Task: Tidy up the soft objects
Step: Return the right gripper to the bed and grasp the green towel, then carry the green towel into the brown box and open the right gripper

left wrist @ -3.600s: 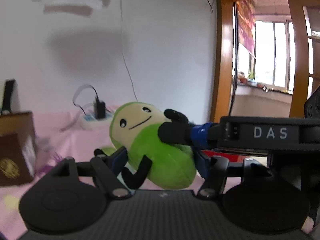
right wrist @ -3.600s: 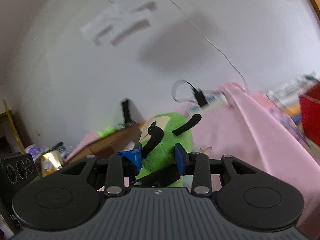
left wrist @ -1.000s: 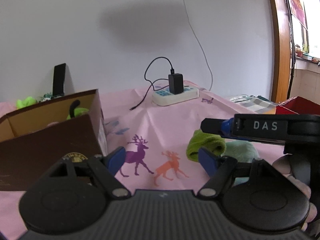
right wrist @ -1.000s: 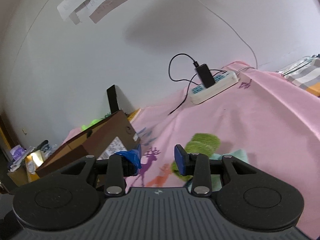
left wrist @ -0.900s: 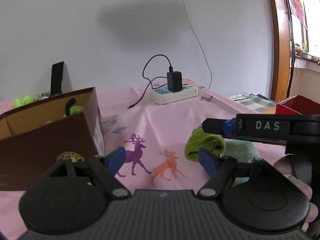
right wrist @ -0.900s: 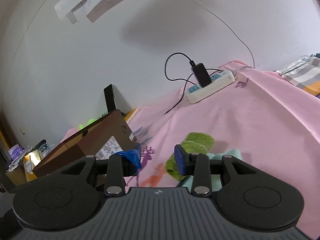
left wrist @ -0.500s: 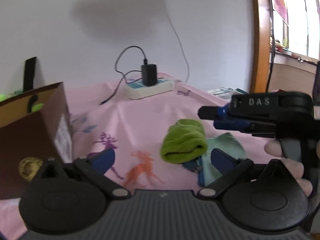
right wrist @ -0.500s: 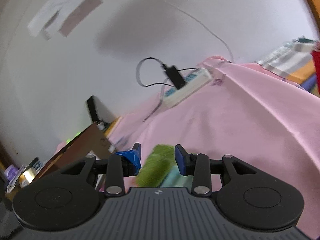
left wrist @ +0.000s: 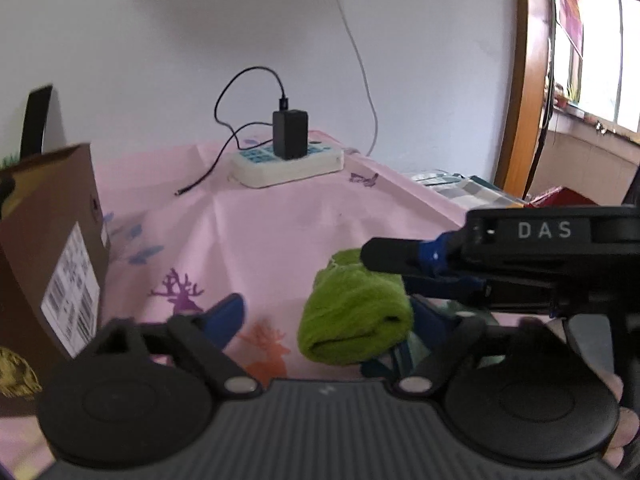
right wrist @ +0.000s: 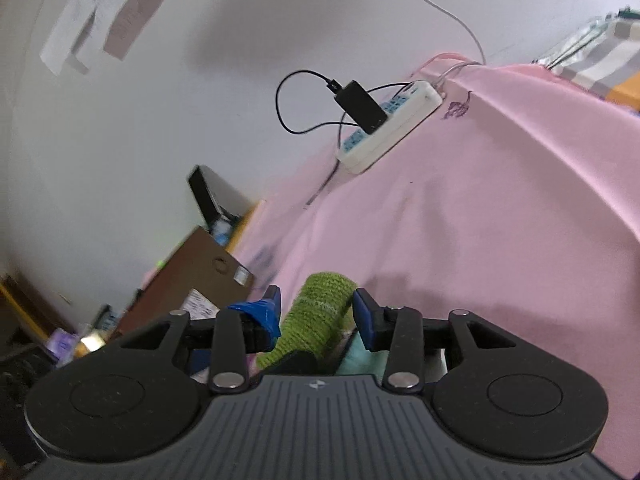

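A rolled green towel [left wrist: 354, 312] lies on the pink tablecloth [left wrist: 280, 232], partly over a pale teal cloth [left wrist: 452, 312]. My left gripper [left wrist: 328, 320] is open, its fingers either side of the towel. My right gripper [right wrist: 316, 314] is open with the green towel [right wrist: 320, 316] between its blue pads, not squeezed; it reaches in from the right in the left wrist view [left wrist: 404, 268]. The teal cloth [right wrist: 360, 354] shows just under it. A brown cardboard box [left wrist: 44, 260] stands at the left; its inside is hidden.
A white power strip [left wrist: 286, 164] with a black charger plugged in and its cable sits at the table's far edge by the wall. The box also shows in the right wrist view [right wrist: 192, 280]. A wooden door frame [left wrist: 520, 80] and window are at the right.
The green plush toy I held earlier is gone from the grippers. Both grippers have moved in on the green towel; the right one has tilted and now straddles it.
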Demonstrator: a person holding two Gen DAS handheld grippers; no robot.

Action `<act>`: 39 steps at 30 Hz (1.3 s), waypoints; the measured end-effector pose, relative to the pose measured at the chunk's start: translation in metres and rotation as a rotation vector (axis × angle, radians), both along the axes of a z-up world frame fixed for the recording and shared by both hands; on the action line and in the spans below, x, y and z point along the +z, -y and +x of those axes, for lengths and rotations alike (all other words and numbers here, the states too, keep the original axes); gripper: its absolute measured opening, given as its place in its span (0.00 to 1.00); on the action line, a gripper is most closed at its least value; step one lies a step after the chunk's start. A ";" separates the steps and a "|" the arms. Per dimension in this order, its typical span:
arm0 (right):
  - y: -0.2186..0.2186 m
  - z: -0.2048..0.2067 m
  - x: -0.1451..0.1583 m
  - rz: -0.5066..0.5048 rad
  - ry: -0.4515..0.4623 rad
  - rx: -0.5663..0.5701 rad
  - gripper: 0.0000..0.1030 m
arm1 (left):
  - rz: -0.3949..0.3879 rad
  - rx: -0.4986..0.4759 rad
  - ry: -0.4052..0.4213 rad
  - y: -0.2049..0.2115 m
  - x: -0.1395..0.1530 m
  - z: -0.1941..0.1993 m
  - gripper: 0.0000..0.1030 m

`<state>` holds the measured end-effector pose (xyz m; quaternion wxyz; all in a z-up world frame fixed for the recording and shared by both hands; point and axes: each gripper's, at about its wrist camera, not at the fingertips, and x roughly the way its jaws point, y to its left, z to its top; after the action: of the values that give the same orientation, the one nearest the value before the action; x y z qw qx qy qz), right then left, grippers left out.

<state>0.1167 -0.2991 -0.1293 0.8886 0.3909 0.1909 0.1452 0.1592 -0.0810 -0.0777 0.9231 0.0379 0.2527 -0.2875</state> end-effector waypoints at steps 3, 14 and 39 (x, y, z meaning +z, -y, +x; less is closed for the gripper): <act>-0.005 0.003 0.001 -0.029 -0.026 -0.017 0.23 | 0.009 -0.023 -0.016 0.003 -0.002 0.000 0.61; -0.015 0.003 0.006 -0.122 0.001 0.025 0.17 | -0.037 -0.068 -0.039 0.001 -0.003 0.000 0.19; -0.020 -0.006 0.015 -0.093 0.065 0.087 0.09 | -0.156 -0.059 -0.053 -0.013 0.008 -0.003 0.17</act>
<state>0.1105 -0.2789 -0.1141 0.9045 0.3355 0.1853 0.1871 0.1561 -0.0683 -0.0701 0.9072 -0.0345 0.2527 -0.3345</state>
